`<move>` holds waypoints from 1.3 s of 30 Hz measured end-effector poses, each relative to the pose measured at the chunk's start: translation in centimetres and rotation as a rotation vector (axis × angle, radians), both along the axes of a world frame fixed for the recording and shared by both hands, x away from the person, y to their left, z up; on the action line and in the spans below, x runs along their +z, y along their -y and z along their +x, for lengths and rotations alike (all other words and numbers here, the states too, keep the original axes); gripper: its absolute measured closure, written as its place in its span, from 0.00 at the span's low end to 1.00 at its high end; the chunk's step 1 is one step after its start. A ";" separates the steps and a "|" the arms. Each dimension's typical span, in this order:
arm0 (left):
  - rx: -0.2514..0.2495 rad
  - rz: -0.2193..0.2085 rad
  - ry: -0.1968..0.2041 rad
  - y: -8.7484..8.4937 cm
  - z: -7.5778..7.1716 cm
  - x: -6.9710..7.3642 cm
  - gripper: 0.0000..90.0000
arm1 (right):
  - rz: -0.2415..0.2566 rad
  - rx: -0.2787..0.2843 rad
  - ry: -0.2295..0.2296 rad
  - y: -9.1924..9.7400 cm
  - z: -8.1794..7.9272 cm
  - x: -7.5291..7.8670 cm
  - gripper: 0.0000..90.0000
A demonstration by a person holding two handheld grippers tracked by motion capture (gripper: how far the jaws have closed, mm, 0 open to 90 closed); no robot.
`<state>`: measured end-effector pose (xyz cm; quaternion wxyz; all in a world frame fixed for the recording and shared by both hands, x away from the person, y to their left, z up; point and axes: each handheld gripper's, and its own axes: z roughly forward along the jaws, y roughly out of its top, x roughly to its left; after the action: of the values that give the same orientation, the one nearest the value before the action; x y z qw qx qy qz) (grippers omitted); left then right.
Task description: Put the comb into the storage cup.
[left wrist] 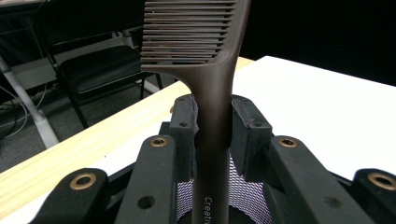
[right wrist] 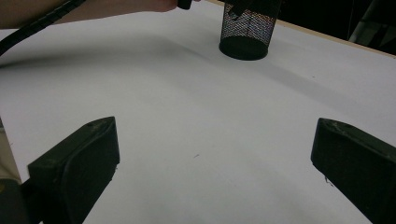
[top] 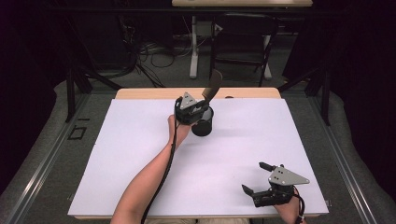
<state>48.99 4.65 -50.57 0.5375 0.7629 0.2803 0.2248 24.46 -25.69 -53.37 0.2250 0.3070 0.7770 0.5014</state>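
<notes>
The left gripper (left wrist: 212, 133) has its jaws clamped on the comb (left wrist: 205, 70) handle, which stands upright with its lower end inside the mesh cup (top: 202, 125). The cup is light, so a crooked release could tip it. The right gripper (top: 259, 178) sits wide open and empty near the worktop (top: 140, 154) edge.
</notes>
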 end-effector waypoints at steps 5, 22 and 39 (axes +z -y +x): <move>-0.004 0.011 0.001 0.0 0.0 -0.1 0.81 | -0.001 -0.001 0.001 0.0 0.0 0.0 0.01; -0.007 0.055 0.006 0.3 -0.4 -0.4 0.80 | -0.003 0.000 0.000 0.0 0.0 0.0 0.01; -0.023 0.057 0.004 -0.1 -1.2 0.1 0.57 | -0.007 0.001 -0.001 -0.1 0.0 0.0 0.01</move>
<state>47.84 4.71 -50.48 0.5187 0.7806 0.2640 0.2280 24.45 -25.63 -53.36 0.2255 0.3061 0.7791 0.4985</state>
